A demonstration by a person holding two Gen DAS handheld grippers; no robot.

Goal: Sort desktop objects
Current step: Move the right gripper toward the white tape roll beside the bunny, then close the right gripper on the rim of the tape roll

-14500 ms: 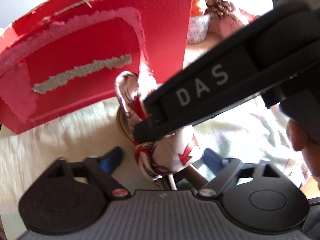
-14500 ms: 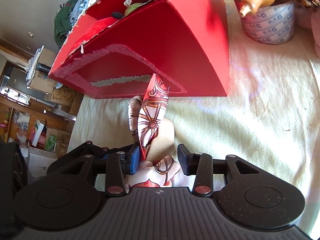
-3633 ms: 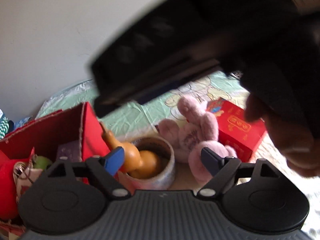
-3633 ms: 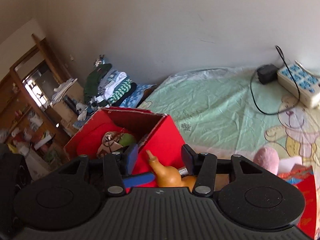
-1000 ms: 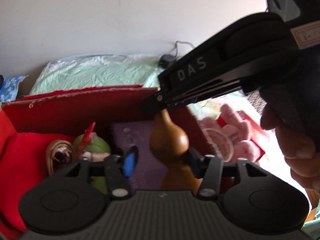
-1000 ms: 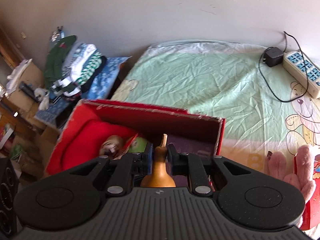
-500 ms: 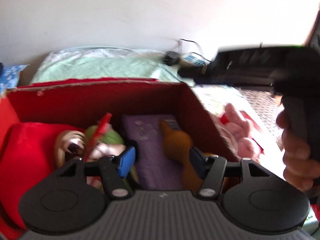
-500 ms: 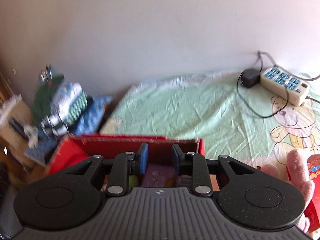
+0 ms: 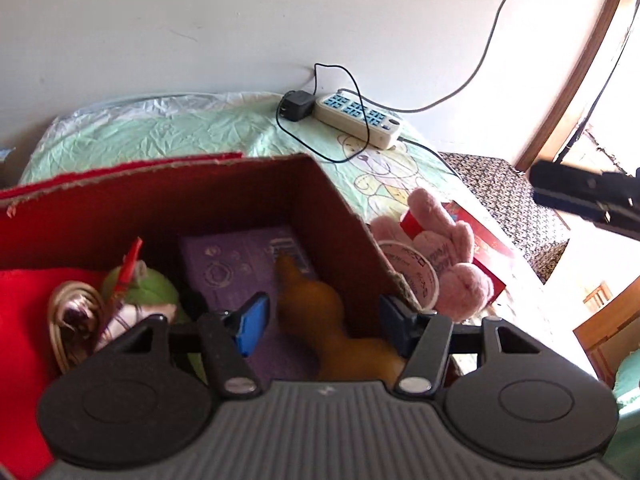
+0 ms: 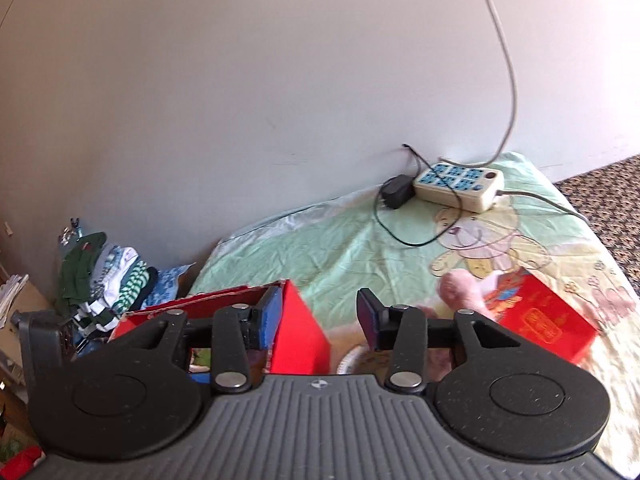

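Note:
An open red cardboard box [image 9: 340, 200] fills the left wrist view. Inside it lie a brown gourd [image 9: 316, 304] on a purple booklet [image 9: 236, 268], a green toy [image 9: 148, 288] and a coiled strap [image 9: 68, 312]. My left gripper [image 9: 320, 320] is open above the gourd, not touching it. My right gripper [image 10: 316, 316] is open and empty, raised over the box's right corner [image 10: 300, 332]. It also shows far right in the left wrist view [image 9: 584, 196]. A pink plush toy [image 9: 452, 256], a tape roll [image 9: 408, 268] and a small red gift box [image 10: 544, 320] sit right of the box.
A power strip [image 9: 356, 116] with a black adapter [image 9: 294, 106] and cables lies by the wall on the green bear-print sheet [image 10: 340, 244]. Folded clothes [image 10: 108, 272] are stacked at the far left. A dark patterned surface [image 9: 504, 196] lies to the right.
My right gripper let go of the gourd, which now lies in the box, then opened, rose and swung right. My left gripper stayed over the box and opened wider.

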